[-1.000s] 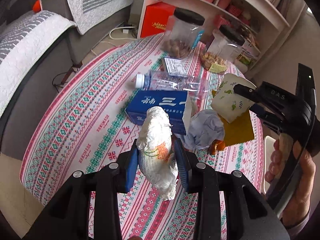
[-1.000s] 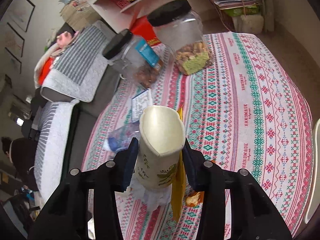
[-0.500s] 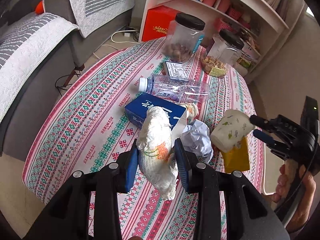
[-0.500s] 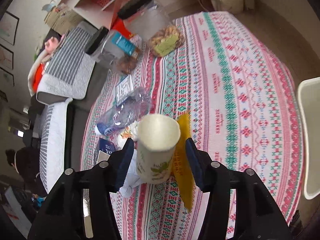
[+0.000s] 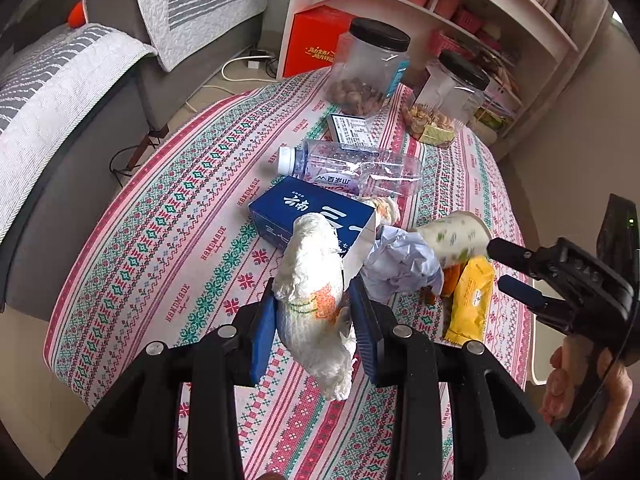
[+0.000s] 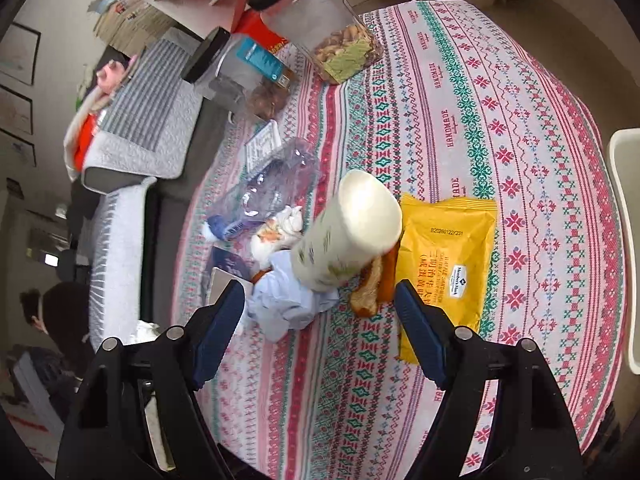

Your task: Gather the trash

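**A:** What is the left tool (image 5: pixel 312 312) holding?

**B:** Its blue pads pinch a crumpled white paper towel (image 5: pixel 310 296) with an orange and green print. The wad hangs above the worktop (image 5: pixel 160 240), and its lower end hides part of the patterned cloth.

**A:** And the right tool (image 6: pixel 320 308)?

**B:** Its jaws are opening. The paper cup (image 6: pixel 348 232) lies tilted between them, with neither pad touching it, and it is blurred. It leans over a crumpled pale blue paper (image 6: pixel 288 300) and something orange-brown beside the yellow snack packet (image 6: pixel 448 264); what that orange thing is, I cannot tell.

**A:** What else lies in the heap?

**B:** A blue carton (image 5: pixel 308 212), half covered by the towel in the left view, and a squashed clear water bottle (image 5: pixel 352 168) behind it. A second small printed wad (image 6: pixel 276 232) peeks out beside the cup.

**A:** Anything cut off?

**B:** A white object (image 6: pixel 624 240) at the right edge is only partly in view. Two black-lidded jars (image 5: pixel 368 72) of nuts stand at the far side.
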### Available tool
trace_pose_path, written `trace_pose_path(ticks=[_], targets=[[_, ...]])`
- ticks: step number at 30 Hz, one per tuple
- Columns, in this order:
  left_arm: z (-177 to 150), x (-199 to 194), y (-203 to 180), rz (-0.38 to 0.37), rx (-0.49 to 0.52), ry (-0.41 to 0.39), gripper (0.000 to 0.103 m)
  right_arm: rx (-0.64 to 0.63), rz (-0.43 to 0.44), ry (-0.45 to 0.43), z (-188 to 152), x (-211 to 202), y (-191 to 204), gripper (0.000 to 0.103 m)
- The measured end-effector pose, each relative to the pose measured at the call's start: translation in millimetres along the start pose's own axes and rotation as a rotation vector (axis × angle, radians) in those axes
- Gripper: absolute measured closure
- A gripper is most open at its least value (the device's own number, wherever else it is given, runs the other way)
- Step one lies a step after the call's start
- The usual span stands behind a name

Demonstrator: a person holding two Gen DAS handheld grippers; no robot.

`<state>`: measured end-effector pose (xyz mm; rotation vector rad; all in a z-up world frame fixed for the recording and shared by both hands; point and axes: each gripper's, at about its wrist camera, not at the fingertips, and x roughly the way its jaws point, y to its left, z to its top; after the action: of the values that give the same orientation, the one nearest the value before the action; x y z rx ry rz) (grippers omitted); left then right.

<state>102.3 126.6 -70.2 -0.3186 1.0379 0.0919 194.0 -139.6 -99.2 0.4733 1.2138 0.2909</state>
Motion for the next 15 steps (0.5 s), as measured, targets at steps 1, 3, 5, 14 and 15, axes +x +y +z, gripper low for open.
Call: trace_pose_path(ticks=[1,3,5,14,15], targets=[[0.1,0.0,1.0,0.000,-0.002,0.001,0.067,0.011,-0.009,0.003,-0.3,4.2,-2.4,0.028],[0.1,-0.4,2.9,-0.002,-0.006,0.001,0.067,0.060,0.017,0.025,0.3,16.0,-10.5,0.028],[0.3,-0.5,4.6,-0.002,-0.008,0.001,0.067,0.084,0.036,0.011,3.1,24.1,-12.9,0.028],[0.3,0.3,9.7,0.006,-0.017,0.004,0.067,0.076,0.034,-0.080,24.1,43.9,-4.9,0.048],[0.6,0.4,10.1,0.008,-0.017,0.003,0.067,0.061,0.032,-0.079,25.5,45.0,-3.5,0.054]])
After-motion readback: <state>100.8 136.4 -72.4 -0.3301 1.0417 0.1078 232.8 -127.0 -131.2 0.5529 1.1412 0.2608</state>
